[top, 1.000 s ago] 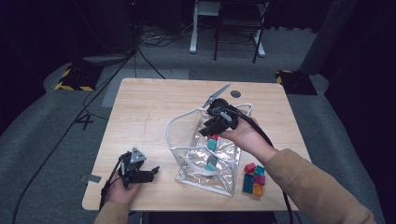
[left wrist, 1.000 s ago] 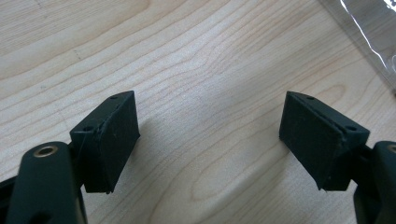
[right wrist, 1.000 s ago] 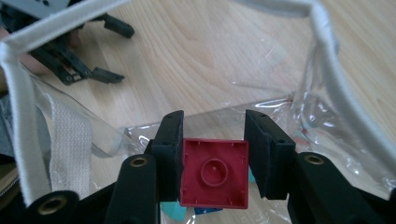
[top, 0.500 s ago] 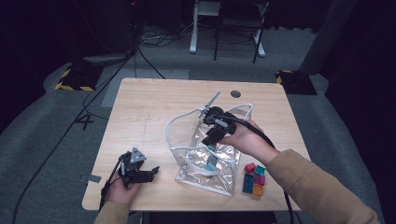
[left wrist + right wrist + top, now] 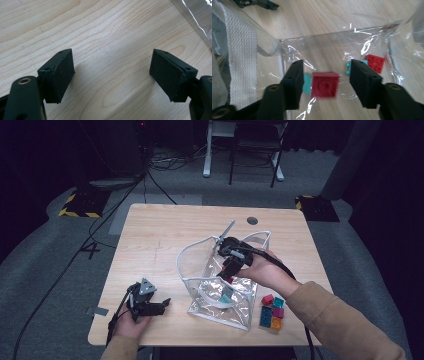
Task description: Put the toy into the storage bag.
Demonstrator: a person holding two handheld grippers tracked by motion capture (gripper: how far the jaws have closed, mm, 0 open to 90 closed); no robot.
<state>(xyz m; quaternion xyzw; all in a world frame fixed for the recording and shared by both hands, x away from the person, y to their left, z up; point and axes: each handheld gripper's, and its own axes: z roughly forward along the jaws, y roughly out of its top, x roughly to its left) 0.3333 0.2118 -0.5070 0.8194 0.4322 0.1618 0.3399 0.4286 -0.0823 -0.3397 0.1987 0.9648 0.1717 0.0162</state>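
Observation:
My right gripper [image 5: 230, 272] points down into the mouth of a clear plastic bag [image 5: 196, 281] with white webbing handles. Its jaws have just been opening. In the right gripper view a red brick [image 5: 324, 84] shows blurred between the fingers of that gripper [image 5: 325, 72], with a gap to each pad. A teal brick [image 5: 306, 82] lies in the bag beside it, also seen from above [image 5: 227, 295]. Another red brick [image 5: 375, 62] lies farther right. My left gripper [image 5: 159, 307] rests open on the table at the front left, its jaws [image 5: 112, 72] wide over bare wood.
Several coloured bricks [image 5: 272, 312] lie in a cluster on the table [image 5: 165, 235] right of the bag, near the front edge. A corner of the bag [image 5: 197, 15] shows in the left gripper view. A round cable hole [image 5: 252, 220] sits at the back.
The right gripper has come down a little into the bag's mouth and its jaws have spread. The red brick is now loose between them. The left gripper has not moved.

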